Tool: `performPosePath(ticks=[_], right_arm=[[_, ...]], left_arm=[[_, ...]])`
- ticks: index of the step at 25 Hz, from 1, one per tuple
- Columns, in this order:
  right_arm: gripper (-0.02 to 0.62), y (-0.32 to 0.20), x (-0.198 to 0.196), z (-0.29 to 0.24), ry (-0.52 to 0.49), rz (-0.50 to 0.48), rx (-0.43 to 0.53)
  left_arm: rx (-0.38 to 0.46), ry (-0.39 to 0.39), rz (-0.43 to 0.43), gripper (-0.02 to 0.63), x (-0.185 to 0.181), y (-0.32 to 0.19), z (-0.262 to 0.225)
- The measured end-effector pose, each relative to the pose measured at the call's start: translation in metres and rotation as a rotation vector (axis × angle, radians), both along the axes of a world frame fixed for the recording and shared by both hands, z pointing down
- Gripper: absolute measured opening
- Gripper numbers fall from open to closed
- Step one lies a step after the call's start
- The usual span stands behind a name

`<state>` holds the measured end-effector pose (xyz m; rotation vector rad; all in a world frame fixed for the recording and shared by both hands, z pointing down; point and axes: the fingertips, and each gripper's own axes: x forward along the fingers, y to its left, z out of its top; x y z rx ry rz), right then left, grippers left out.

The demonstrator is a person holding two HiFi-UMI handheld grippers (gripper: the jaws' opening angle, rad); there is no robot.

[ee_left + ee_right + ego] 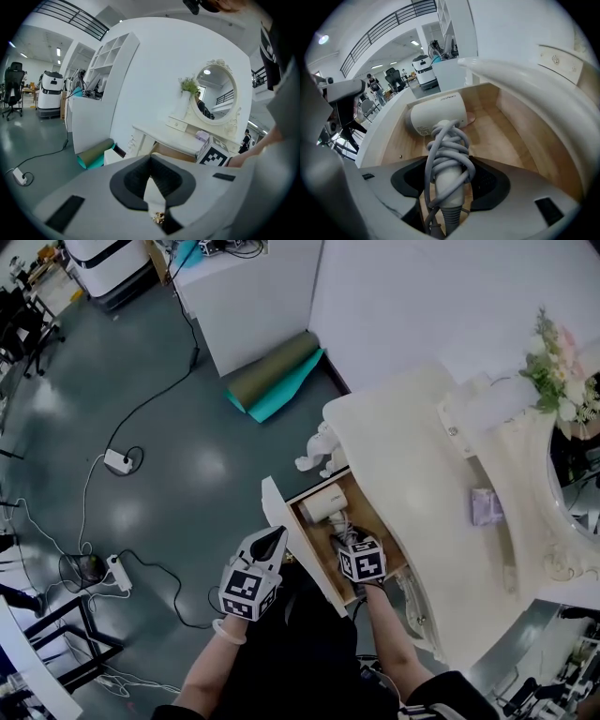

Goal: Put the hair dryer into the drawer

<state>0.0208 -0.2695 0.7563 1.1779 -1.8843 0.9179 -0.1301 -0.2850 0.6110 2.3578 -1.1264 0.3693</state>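
Observation:
The white hair dryer (323, 505) lies head-first in the open wooden drawer (372, 521) of a cream dressing table. My right gripper (343, 540) reaches down into the drawer. In the right gripper view it (447, 183) is shut on the dryer's handle, which has grey cord (446, 150) wound round it. The dryer's head (438, 115) sits low over the drawer bottom (499, 136). My left gripper (277, 536) is at the drawer's white front panel (281, 512). In the left gripper view its jaws (151, 180) close on that panel's edge, with a gold knob (158, 217) just below.
The dressing table top (412, 446) carries a small purple packet (486, 506), a flower vase (561, 371) and an oval mirror (574, 474). A rolled green mat (277, 379) lies on the grey floor. Power strips and cables (119, 461) trail at left.

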Motion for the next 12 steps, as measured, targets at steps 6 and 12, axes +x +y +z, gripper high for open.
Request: performPosePath(ticks=[6,12], right_arm=[[0.264,0.002,-0.01,0.012,-0.001,-0.014,-0.018],[0.268,0.006,-0.013,0.024,0.015,0.004,-0.046]], left_arm=[[0.004,0.001,-0.016,0.018,-0.002,-0.002,0.0],[0.001,-0.002,-0.021,0.018,-0.004,0.002,0.0]])
